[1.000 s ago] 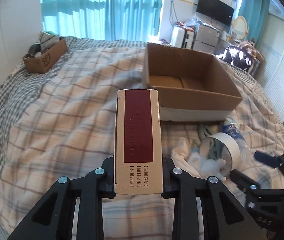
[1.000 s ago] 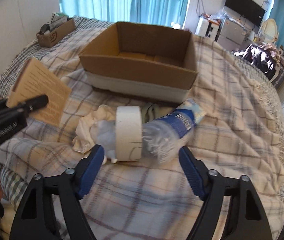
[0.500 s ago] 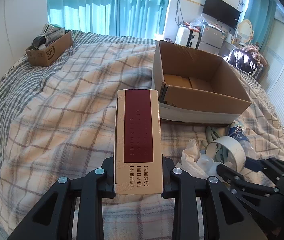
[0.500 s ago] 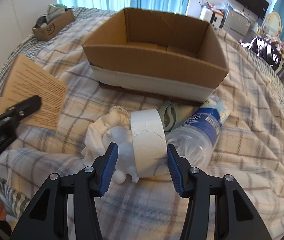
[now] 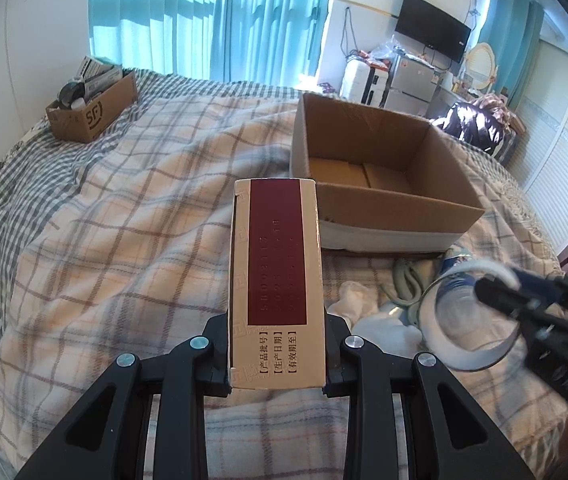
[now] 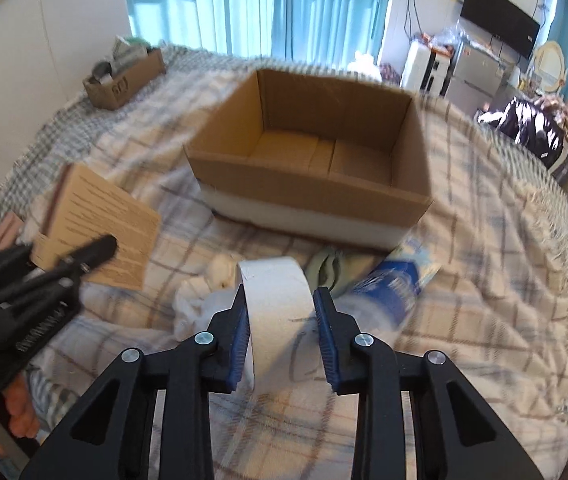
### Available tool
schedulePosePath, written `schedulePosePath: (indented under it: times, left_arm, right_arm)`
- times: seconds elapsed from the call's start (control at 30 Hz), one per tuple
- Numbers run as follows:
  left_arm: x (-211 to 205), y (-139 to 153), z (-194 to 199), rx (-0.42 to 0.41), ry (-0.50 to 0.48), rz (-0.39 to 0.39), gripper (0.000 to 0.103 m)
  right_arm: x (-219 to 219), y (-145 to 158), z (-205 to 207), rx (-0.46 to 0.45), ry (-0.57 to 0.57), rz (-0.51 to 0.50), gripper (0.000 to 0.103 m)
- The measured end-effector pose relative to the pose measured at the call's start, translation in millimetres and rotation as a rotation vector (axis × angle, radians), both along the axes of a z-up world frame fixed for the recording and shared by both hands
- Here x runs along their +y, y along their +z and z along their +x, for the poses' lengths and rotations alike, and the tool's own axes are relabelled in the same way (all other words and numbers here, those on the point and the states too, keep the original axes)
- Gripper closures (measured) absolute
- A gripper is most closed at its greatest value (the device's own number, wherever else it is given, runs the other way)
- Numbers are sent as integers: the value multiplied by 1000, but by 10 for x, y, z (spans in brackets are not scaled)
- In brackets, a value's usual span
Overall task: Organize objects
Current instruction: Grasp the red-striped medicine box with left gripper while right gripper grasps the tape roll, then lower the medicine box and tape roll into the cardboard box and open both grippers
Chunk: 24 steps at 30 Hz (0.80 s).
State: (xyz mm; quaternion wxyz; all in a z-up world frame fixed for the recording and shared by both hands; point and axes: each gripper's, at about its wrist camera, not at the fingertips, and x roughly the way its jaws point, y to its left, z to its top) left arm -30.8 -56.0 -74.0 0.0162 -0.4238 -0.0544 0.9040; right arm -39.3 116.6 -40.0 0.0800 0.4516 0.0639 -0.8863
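My left gripper (image 5: pixel 277 356) is shut on a tan carton with a dark red panel (image 5: pixel 275 272) and holds it above the plaid bed; the carton also shows in the right wrist view (image 6: pixel 99 232). My right gripper (image 6: pixel 281 320) is shut on a white tape roll (image 6: pixel 279 308), lifted off the bedding; the roll also shows in the left wrist view (image 5: pixel 472 316). An open cardboard box (image 5: pixel 384 184), also in the right wrist view (image 6: pixel 312 168), stands ahead, empty inside.
A plastic water bottle with a blue label (image 6: pixel 396 288), a white cloth (image 6: pixel 203 296) and a greenish item (image 6: pixel 328 272) lie in front of the box. A small SF box (image 5: pixel 91 100) of items sits at the bed's far left. Furniture stands beyond the bed.
My right gripper closed from wide open onto the tape roll and lifted it off the bedding. The left gripper kept its hold on the carton and moved a little.
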Motion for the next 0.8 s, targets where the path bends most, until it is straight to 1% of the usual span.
schedulePosePath:
  times: [0.23,0.4,0.5,0.6,0.7,0.8]
  left_arm:
    - [130,199,13,9,-56,30,73]
    - [206,520,-105,55,-86,34,73]
    - [283,721,-268,89,-102,2,73]
    - [362,873,-519,120,-124,-5,73]
    - [458,917,-798,129,-139,-2,73]
    - [579,849,-1091,133,-155,-12,73]
  right_arm:
    - [36,534,91,102,48,1,75]
    - [98,803,-13,165,70,10,75]
    - [150,974,-197,212,71,12,75]
    - [208,1076,-410,248,71,10,75]
    - [288,1090,-667,264,65,9,75]
    - [395,1015,-961,263,49,-2,75]
